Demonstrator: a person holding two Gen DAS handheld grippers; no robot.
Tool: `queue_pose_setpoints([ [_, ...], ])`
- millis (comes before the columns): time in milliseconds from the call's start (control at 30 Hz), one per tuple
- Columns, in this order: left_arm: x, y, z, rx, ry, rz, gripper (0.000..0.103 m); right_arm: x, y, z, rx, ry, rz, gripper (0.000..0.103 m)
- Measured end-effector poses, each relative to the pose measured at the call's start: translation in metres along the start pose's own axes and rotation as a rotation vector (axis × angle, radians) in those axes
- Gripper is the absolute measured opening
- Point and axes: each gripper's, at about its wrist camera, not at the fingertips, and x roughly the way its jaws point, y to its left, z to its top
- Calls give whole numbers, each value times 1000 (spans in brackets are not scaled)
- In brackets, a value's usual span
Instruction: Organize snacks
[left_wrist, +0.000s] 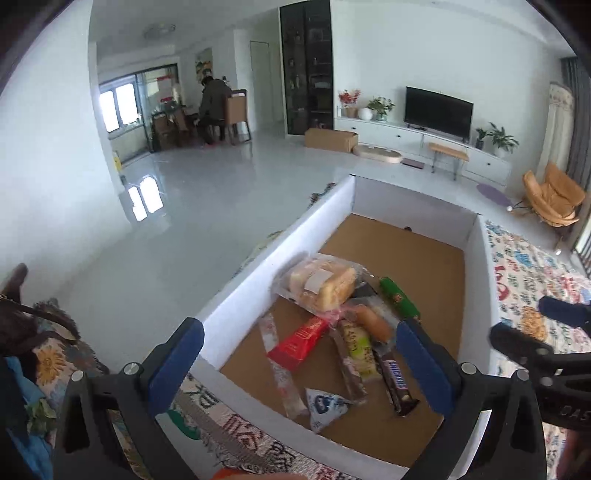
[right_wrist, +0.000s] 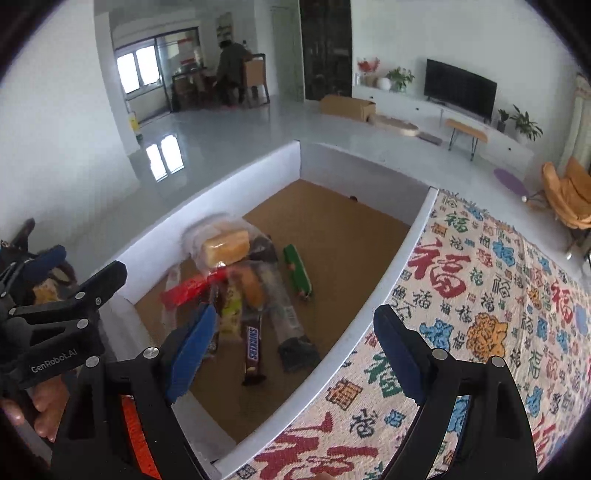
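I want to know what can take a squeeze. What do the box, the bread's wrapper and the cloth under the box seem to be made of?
Box: likely cardboard, with smooth matte white walls and a bare brown floor. Bread wrapper: seemingly thin clear plastic film; the loaf shows through and the film crinkles and glints. Cloth: looks like woven fabric, matte, with a visible weave and characters worked into it.

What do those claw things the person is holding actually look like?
Both are alike: a black plastic frame with silver screws, forking into two fingers faced with blue pads. The left claw and the right claw show no cables. Seen from the right wrist, the left one's side carries white "GenRobot.AI" lettering. Something orange shows behind the right claw.
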Motion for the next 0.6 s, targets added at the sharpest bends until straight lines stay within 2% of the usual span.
queue_pose_setpoints([
  [167, -2, 3, 1, 2, -6, -8, 103, 10, 5, 0, 37, 71, 3, 90],
  [367, 1, 5, 2, 5, 5, -6, 103, 15, 12, -2, 15, 87, -35, 90],
  [600, 6, 11, -2, -28, 26, -49, 103, 11, 16, -1, -3, 66, -62, 90],
])
